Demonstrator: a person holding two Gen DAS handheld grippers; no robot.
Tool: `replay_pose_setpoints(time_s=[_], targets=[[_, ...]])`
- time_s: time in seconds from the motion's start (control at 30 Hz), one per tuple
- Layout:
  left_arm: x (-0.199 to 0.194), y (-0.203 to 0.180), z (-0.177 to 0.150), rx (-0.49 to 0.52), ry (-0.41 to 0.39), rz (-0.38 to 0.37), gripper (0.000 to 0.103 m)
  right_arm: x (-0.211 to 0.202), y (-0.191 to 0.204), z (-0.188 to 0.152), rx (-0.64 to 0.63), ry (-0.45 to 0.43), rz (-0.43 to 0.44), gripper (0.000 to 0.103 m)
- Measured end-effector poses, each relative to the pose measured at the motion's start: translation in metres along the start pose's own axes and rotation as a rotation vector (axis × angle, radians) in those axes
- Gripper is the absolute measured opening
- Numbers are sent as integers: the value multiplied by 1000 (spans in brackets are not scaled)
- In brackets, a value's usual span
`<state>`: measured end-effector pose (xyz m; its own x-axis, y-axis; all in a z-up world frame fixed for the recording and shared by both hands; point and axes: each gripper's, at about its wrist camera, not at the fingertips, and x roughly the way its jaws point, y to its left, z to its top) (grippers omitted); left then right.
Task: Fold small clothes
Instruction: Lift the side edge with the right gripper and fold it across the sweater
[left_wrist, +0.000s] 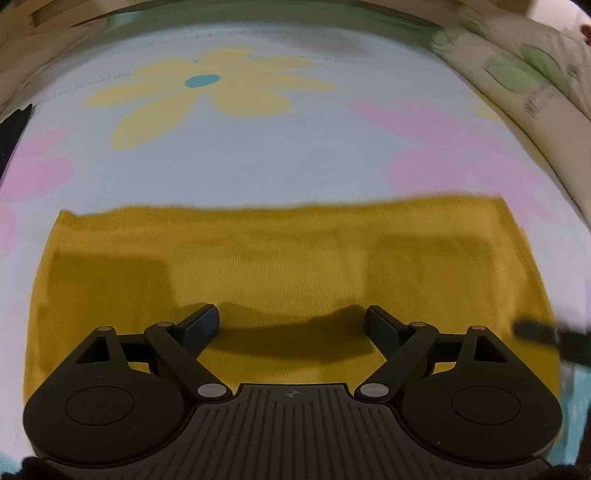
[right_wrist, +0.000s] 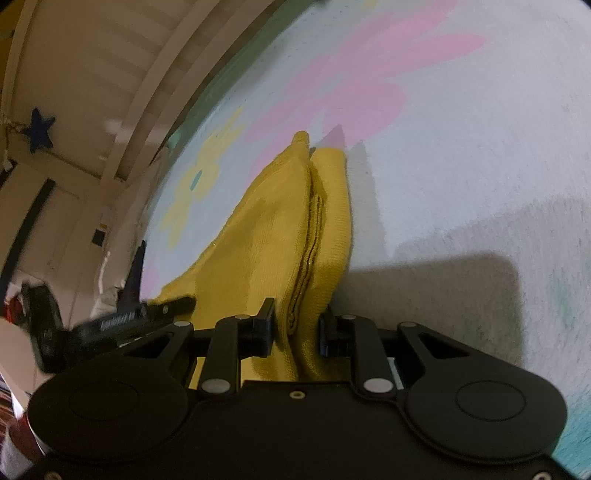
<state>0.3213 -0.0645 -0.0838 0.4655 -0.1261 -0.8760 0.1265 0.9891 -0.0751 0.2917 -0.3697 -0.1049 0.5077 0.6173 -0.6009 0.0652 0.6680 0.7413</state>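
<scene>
Right wrist view: right gripper (right_wrist: 297, 332) jaws clamp the yellow garment (right_wrist: 280, 236)'s edge, left gripper (left_wrist: 291, 319) jaws apart above it, so carry the fold across level, keeping layers aligned.

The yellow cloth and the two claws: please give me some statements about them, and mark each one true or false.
1. The right claw is closed on a bunched edge of the yellow cloth. True.
2. The left claw grips the cloth. False: it is open above the cloth, with nothing between its fingers.
3. The cloth lies on a pale blue sheet with flowers. True.
4. The printed flowers are all red. False: they are yellow and pink.
5. In the left wrist view the cloth lies flat. True.
</scene>
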Motion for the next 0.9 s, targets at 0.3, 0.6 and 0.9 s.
replay_pose_setpoints(time_s=[0.3,0.6,0.9], targets=[[-13,2,-47,57,5,4,87,-2,6,0,-5,11,52,59],[-17,3,-45,71,30,-2,86,7,35,-3,-102,41,14,88],[-38,17,-28,33,-61,18,64,-3,30,1,-102,46,-75,25]])
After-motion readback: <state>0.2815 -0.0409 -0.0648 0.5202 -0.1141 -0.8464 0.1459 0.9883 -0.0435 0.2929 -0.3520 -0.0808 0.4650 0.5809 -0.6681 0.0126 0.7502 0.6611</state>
